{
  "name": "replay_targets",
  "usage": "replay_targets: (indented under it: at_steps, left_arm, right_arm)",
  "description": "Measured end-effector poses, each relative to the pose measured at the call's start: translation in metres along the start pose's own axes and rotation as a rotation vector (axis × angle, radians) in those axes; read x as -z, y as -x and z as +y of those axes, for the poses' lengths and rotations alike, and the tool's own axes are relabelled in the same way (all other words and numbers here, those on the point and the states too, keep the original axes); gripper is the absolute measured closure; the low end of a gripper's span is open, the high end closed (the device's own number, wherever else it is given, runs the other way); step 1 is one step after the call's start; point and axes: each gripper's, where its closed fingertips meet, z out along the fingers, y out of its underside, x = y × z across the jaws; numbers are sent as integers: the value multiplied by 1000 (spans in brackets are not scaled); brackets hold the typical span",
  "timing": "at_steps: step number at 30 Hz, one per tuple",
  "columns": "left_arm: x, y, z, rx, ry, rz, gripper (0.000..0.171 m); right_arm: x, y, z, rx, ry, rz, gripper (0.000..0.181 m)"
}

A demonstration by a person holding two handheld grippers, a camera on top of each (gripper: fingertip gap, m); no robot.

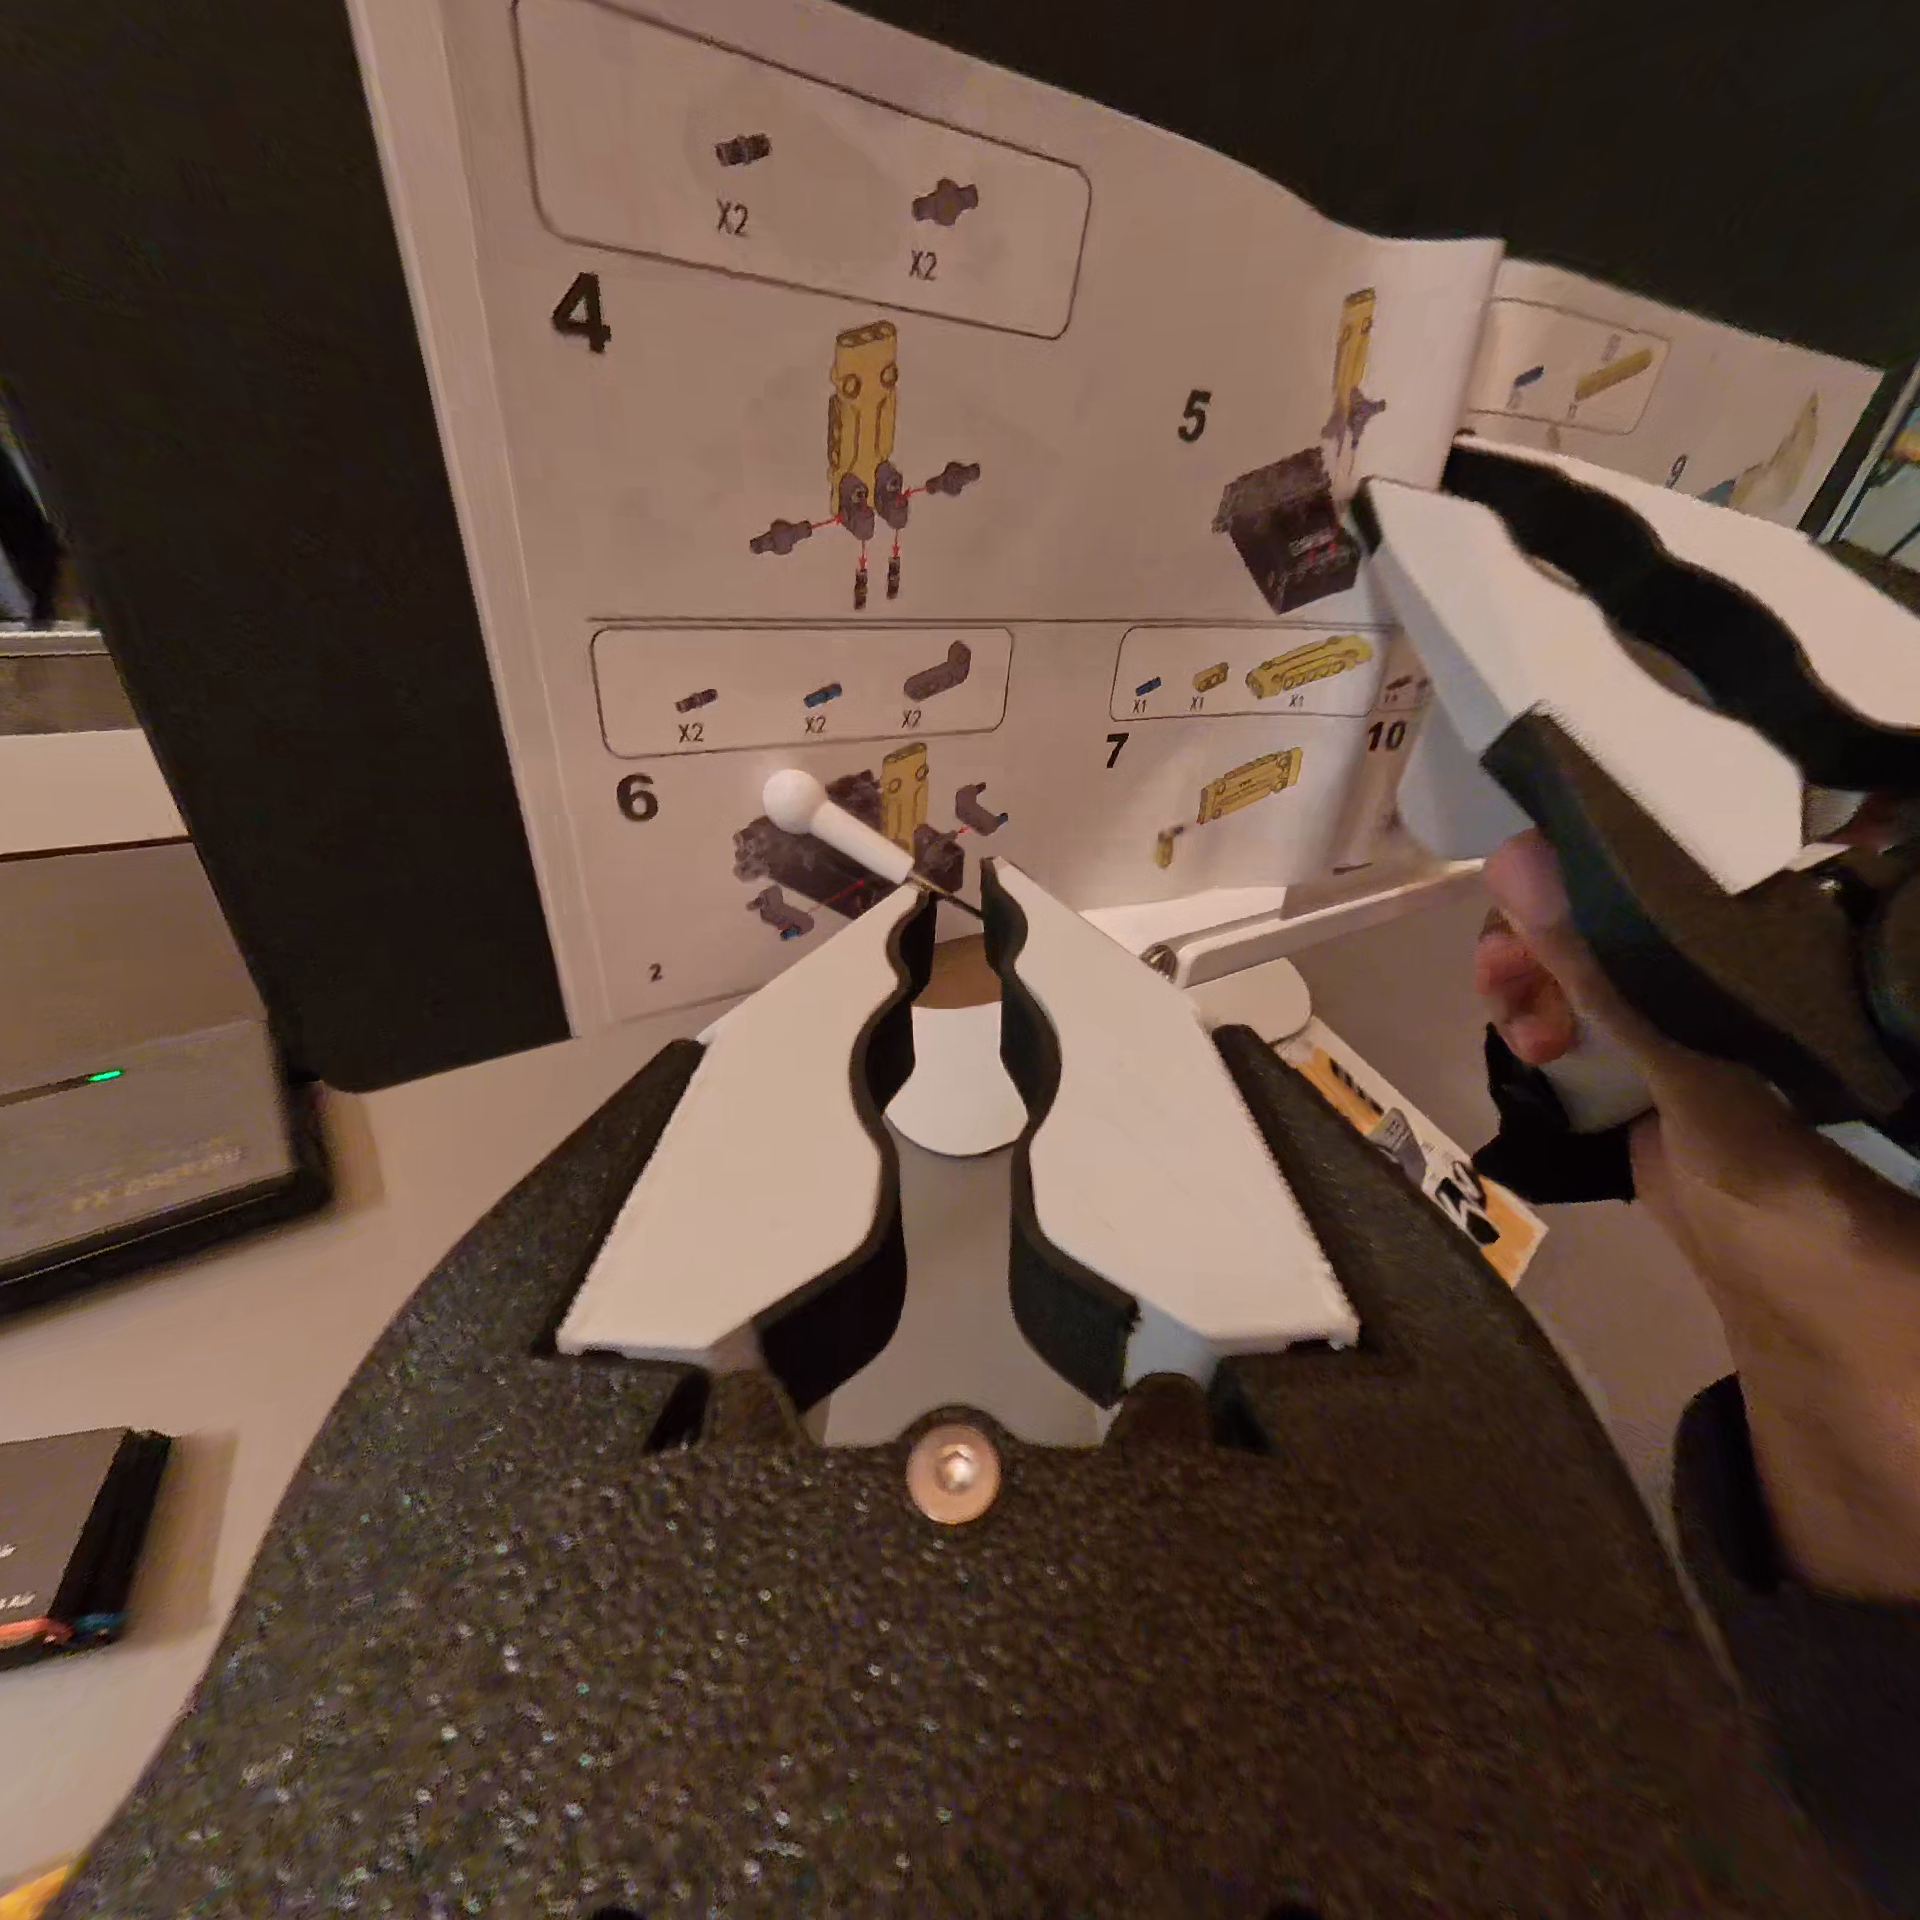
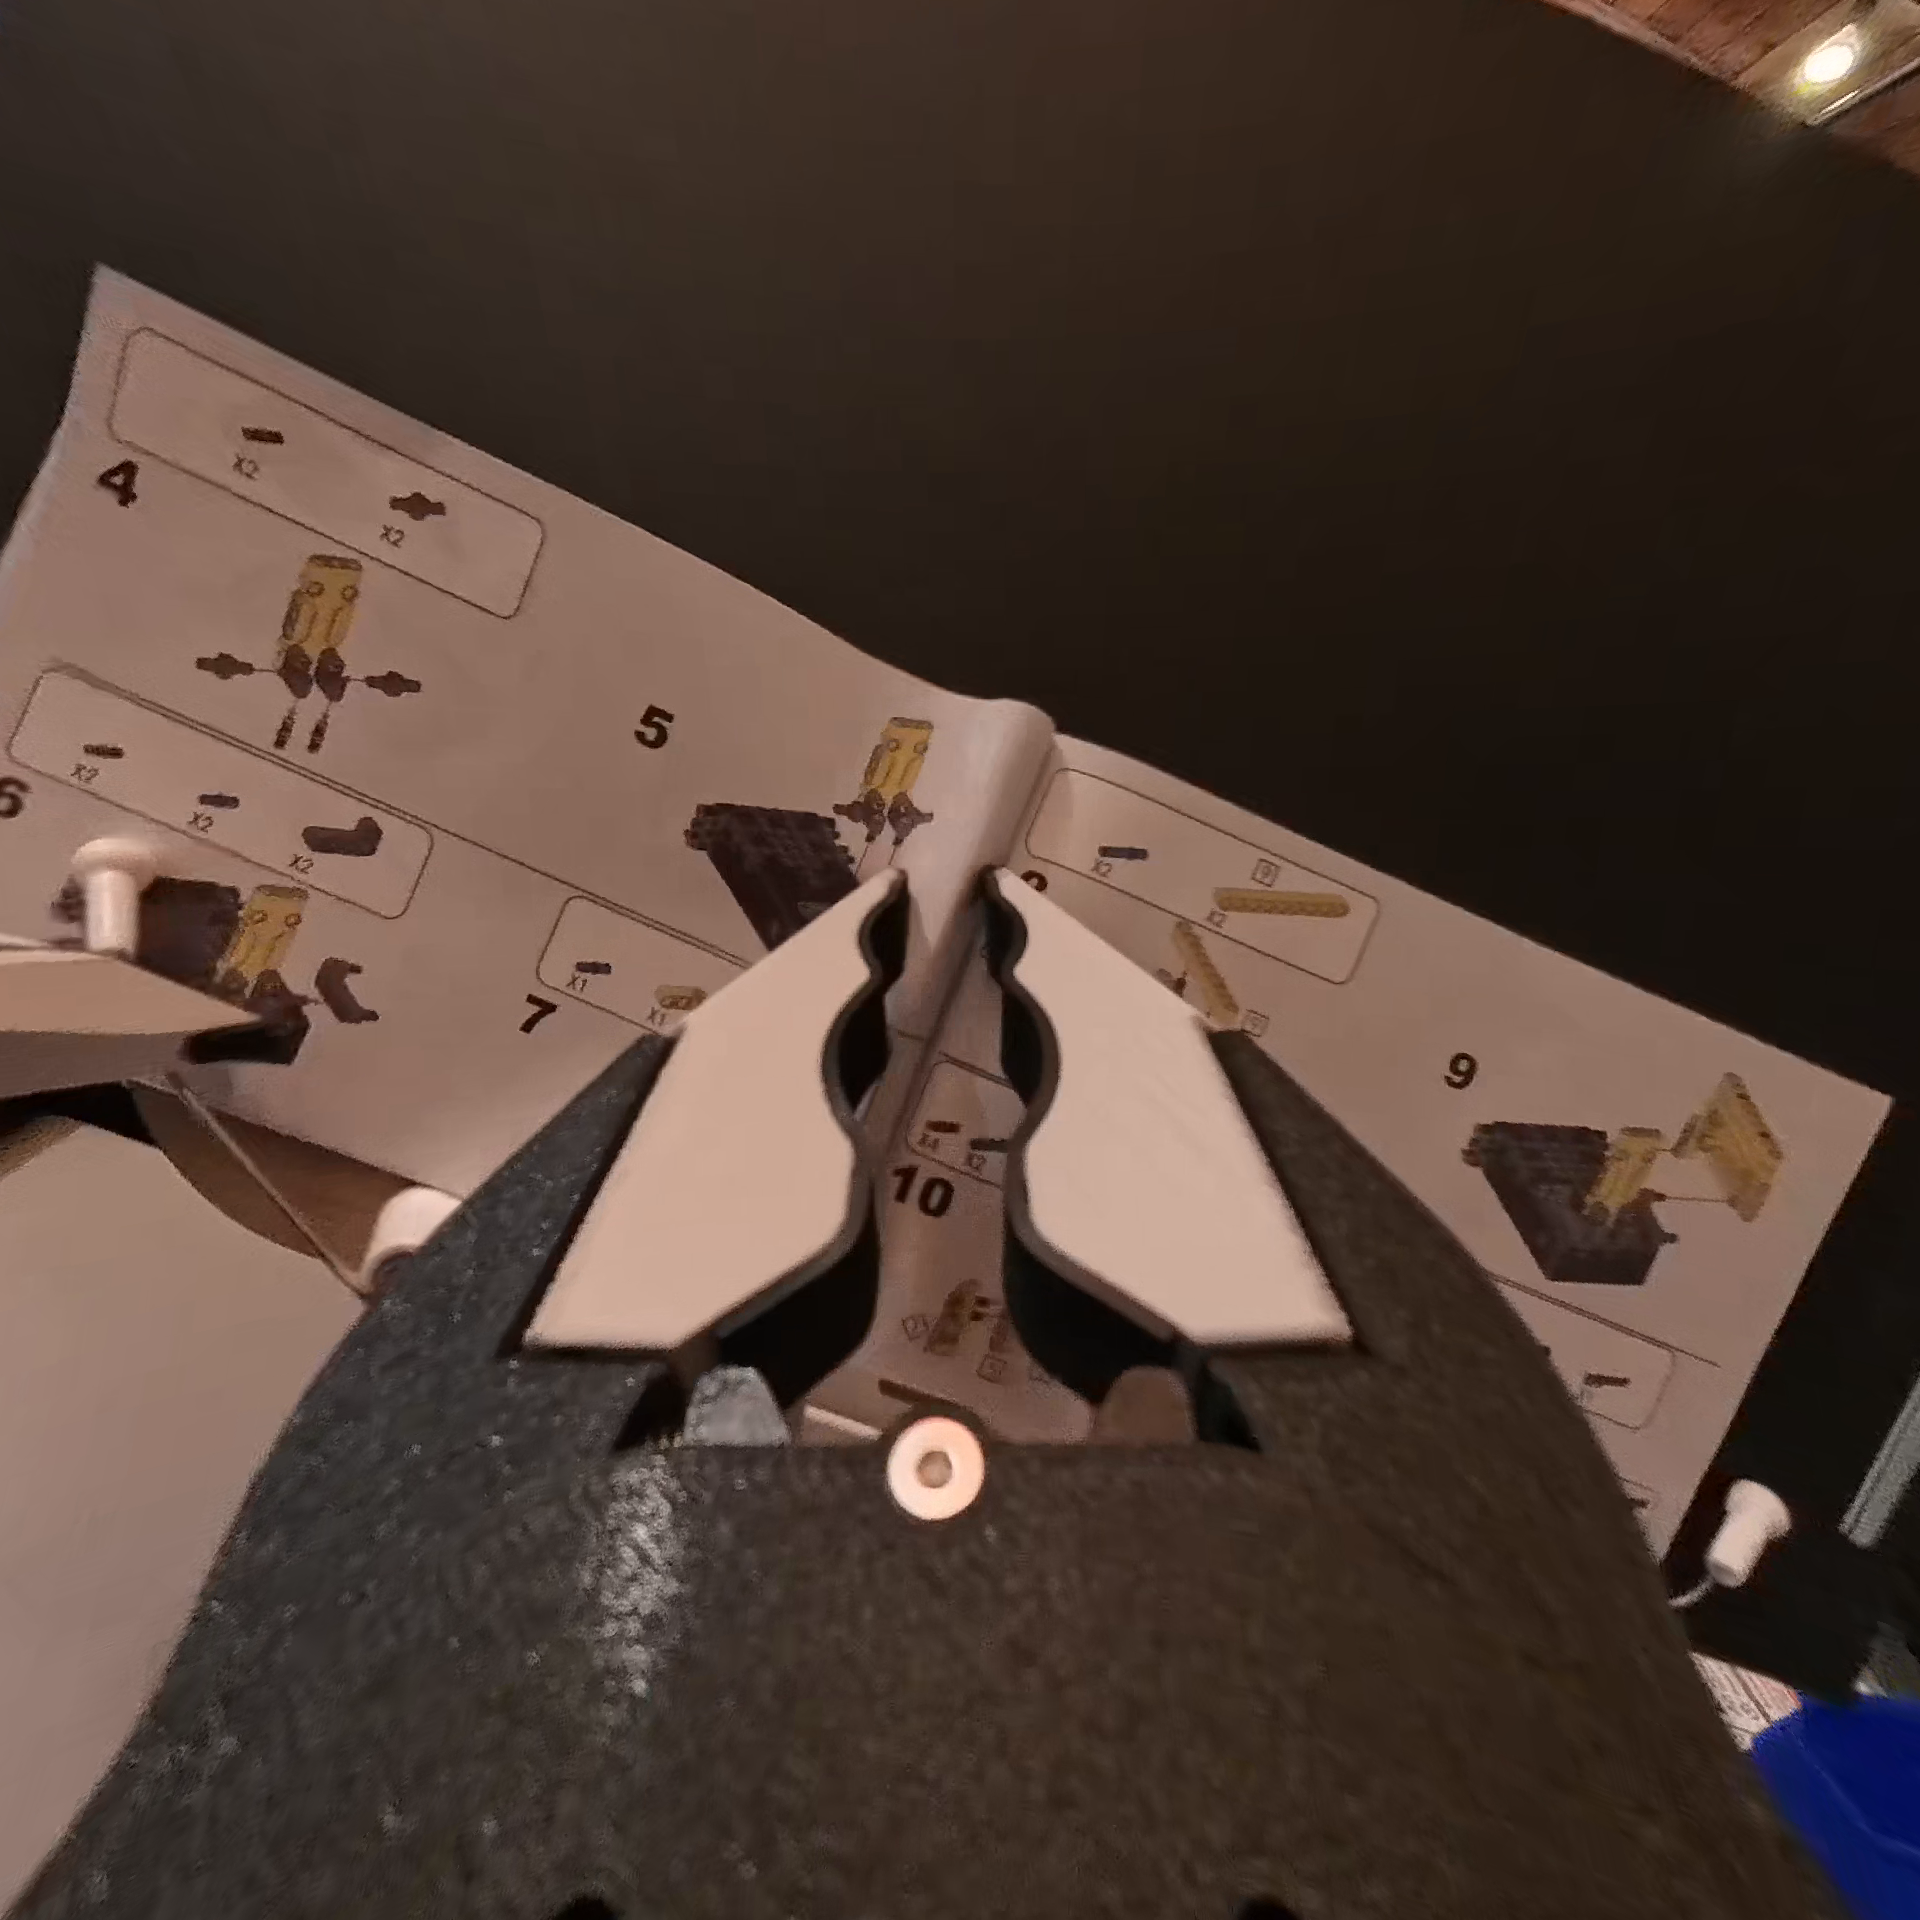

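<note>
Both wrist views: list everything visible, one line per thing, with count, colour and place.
Instruction booklet: one, white with yellow and dark diagrams, open and upright against a dark backdrop.
White peg: one, ball-headed, in front of the booklet's lower left page, at the left gripper's tips.
Stand: one, white, under the booklet.
Black box: one, lower left on the table.
Blue object: one, lower right corner, unclear.
Left gripper: white fingers, slightly apart, by the peg.
Right gripper: white fingers, slightly apart around the booklet's centre fold.
Hand: one, holding the right gripper.
</note>
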Motion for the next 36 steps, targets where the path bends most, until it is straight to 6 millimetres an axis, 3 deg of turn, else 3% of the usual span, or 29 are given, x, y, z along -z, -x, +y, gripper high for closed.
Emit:
replay_targets:
  at_steps: [8, 15, 19, 22, 25, 27, 29, 33, 36]
  left_arm:
    - [2, 1, 4, 9, 26, 15, 164]
    - [2, 1, 5, 33, 24, 33, 164]
    - [2, 1, 5, 33, 21, 34, 164]
    - [2, 1, 5, 49, 20, 46, 164]
    - [1, 2, 5, 57, 18, 53, 164]
    - [1, 2, 4, 58, 17, 54, 164]
    - [1, 2, 4, 61, 16, 57, 164]
    - [1, 1, 4, 68, 16, 62, 164]
    - [1, 1, 5, 73, 16, 66, 164]
  right_arm:
    - [6, -6, -1, -195, 22, -129, 175]
    - [10, -19, 2, -825, -1, -355, 177]
    - [12, -20, 1, -942, -2, -429, 177]
    - [14, -23, -1, -898, -5, -408, 176]
    - [27, -36, -25, -741, -151, -355, 169]
    - [40, -30, -43, -599, -222, -383, 160]
    - [47, -14, -47, -464, -205, -410, 149]
    - [35, 15, -25, -170, -42, -312, 113]
    - [22, 32, -7, 79, 27, -186, 107]
